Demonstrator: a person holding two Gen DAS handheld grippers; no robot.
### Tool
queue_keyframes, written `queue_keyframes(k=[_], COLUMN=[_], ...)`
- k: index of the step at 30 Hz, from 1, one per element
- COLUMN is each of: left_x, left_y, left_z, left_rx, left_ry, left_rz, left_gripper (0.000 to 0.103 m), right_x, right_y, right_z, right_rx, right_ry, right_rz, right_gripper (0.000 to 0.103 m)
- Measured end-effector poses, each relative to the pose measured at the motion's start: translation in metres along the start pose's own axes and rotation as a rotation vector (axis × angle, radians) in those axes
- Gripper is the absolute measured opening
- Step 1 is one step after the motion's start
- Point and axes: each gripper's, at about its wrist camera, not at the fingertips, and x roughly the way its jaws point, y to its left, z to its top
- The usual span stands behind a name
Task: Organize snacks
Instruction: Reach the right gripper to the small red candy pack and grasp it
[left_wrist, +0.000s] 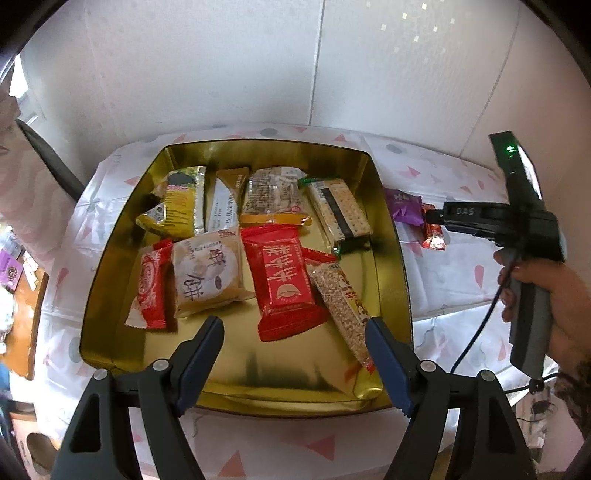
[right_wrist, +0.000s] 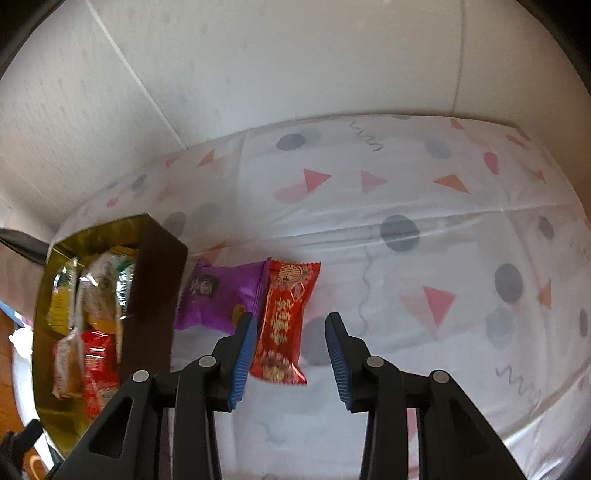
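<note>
A gold tin (left_wrist: 280, 373) on the patterned tablecloth holds several wrapped snacks, among them a large red packet (left_wrist: 284, 277) and a sesame bar (left_wrist: 343, 306). My left gripper (left_wrist: 294, 321) hangs open over the tin's near end with nothing between its fingers. To the right of the tin (right_wrist: 151, 288) a small red packet (right_wrist: 284, 317) and a purple packet (right_wrist: 218, 295) lie on the cloth. My right gripper (right_wrist: 290, 315) stands open low over the small red packet, which lies between its fingers. The left finger is at the packet's edge and the right finger is apart from it.
A person's hand (left_wrist: 546, 291) holds the right gripper's handle, and a black cable (left_wrist: 476, 332) trails from it over the cloth. White wall panels close off the back. The tablecloth (right_wrist: 424, 258) stretches to the right of the packets. Clutter sits off the table's left edge.
</note>
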Motion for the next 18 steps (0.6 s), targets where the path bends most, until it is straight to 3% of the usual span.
queue_keyframes(k=[5,9,18], left_x=[0.000,0.004,0.019], left_y=[-0.003,-0.014,-0.064], left_z=[0.003,0.009,0.041], left_rx=[-0.003,0.017,0.141], left_ry=[0.004,0.009,0.029], left_rz=[0.011,0.002,-0.035], left_gripper=[0.079,0.079,0.079], right_x=[0.012,0.009,-0.008], right_y=[0.004,-0.005,-0.040], right_z=[-0.001,0.000,-0.015], right_rx=[-0.050,-0.064,-0.012], right_ry=[-0.001,-0.026,-0.072], right_rz=[-0.008,0.009,-0.015], right_gripper=[0.039,0.026,0.026])
